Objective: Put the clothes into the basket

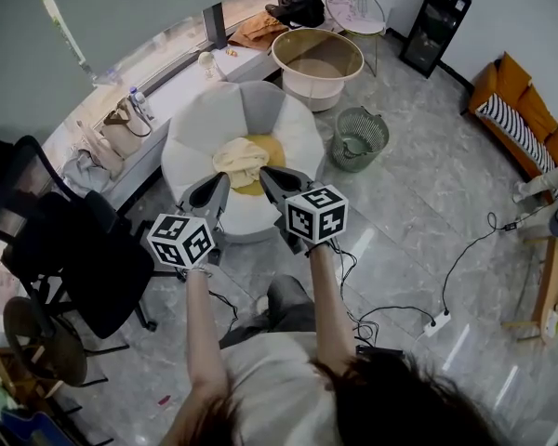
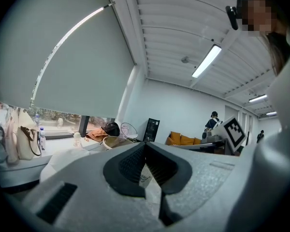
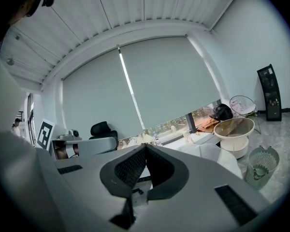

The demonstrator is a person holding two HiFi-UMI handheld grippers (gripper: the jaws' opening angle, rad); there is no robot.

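Forearms reach forward from the person. Left tongs [image 1: 223,180]: tips together, nothing between. Right tongs [image 1: 265,173]: tips together, nothing between. Both point at cream clothes [image 1: 241,159] heaped on a white round chair [image 1: 197,126]. Tan basket [image 1: 317,62] stands beyond to the right, well apart.

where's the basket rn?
Head view, upper centre: the basket stands by the window ledge, beyond the white chair, with the green bin to its lower right.
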